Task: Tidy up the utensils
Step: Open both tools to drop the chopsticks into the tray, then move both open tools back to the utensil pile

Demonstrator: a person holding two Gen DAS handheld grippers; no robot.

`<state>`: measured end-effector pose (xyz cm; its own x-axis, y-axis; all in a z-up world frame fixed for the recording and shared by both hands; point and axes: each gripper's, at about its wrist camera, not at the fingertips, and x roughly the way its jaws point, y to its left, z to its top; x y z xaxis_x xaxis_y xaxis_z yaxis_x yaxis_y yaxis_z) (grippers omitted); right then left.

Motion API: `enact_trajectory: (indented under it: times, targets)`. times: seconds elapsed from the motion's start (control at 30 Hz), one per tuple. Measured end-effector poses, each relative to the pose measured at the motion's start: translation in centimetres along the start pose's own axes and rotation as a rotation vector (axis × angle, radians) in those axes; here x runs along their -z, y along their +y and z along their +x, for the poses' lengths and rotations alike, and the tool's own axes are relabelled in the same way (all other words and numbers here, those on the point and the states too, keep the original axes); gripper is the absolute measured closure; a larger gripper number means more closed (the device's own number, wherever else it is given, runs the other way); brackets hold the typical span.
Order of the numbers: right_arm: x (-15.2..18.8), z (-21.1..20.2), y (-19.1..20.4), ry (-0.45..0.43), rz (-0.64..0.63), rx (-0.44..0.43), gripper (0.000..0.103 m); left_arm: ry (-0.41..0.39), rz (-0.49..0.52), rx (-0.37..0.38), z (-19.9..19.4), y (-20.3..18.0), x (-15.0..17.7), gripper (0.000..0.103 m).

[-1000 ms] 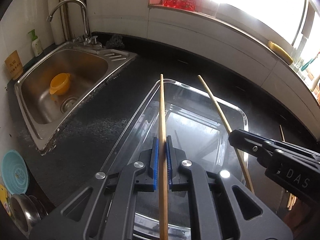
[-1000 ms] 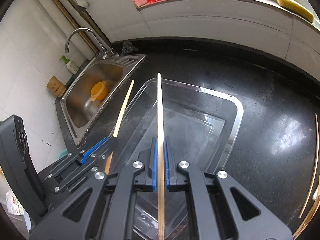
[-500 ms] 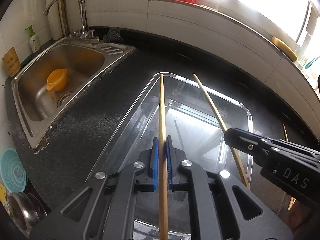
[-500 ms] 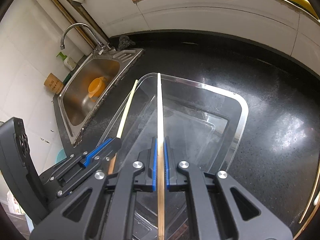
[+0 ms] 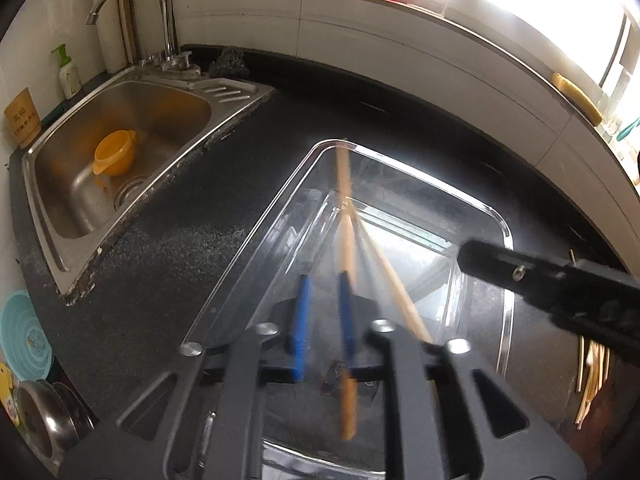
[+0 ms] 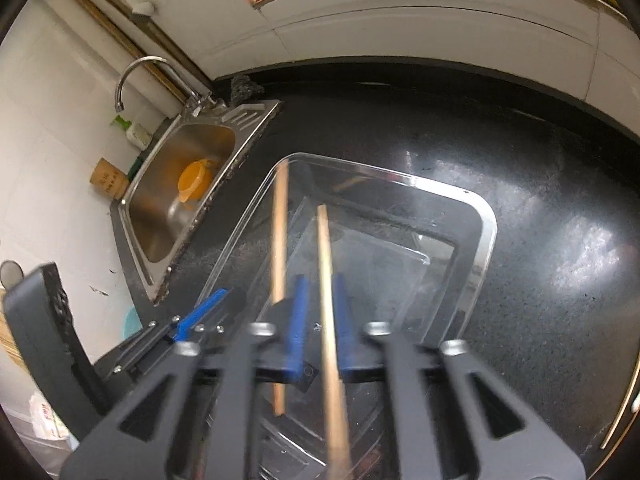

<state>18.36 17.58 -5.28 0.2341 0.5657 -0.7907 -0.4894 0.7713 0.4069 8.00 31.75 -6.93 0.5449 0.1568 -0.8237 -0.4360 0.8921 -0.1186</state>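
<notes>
Two wooden chopsticks over the clear plastic tray (image 5: 280,216), both blurred. Left claw (image 5: 324,320) opening, blue pads apart, above the tray's near end; one chopstick (image 5: 347,240) between the pads, close against the right pad, contact not clear through the blur, far tip reaching the tray's far rim. Right claw (image 6: 320,320) opening too, pads spread wide over the same tray; the second chopstick (image 6: 328,288) loose in the gap, touching neither pad, far tip above the tray's floor. In the left wrist view, the right claw's dark finger (image 5: 520,272) at the tray's right side, with the second chopstick slanting across the tray's middle. In the right wrist view, the left claw's blue-padded finger (image 6: 200,312) at the tray's left edge, and the first chopstick left of the second, nearly parallel. Tray flat on the black desk (image 6: 560,200). Steel sink (image 5: 132,128) left of the tray and apart from it, an orange cup (image 5: 114,154) inside. More chopsticks (image 5: 592,376) on the desk right of the tray.
</notes>
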Motion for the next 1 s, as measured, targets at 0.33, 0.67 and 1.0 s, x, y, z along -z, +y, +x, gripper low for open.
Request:
enact_trajectory:
  times: [0.33,0.67,1.0]
  targets:
    - [1.1,-7.2,-1.4,-0.145,-0.030,0.032,0.023,-0.110,0.012,-0.016,-4.7,1.0,1.3,0.010]
    - [9.4,-19.3,-8.2,-0.316,0.011,0.236,0.022,-0.189,0.099,0.103,-10.3,-4.6,4.0,0.006]
    - [19.3,-28.4,-17.8,-0.391,0.157,0.494,0.022,-0.128,0.332,0.266,-9.9,-19.2,10.2,0.006]
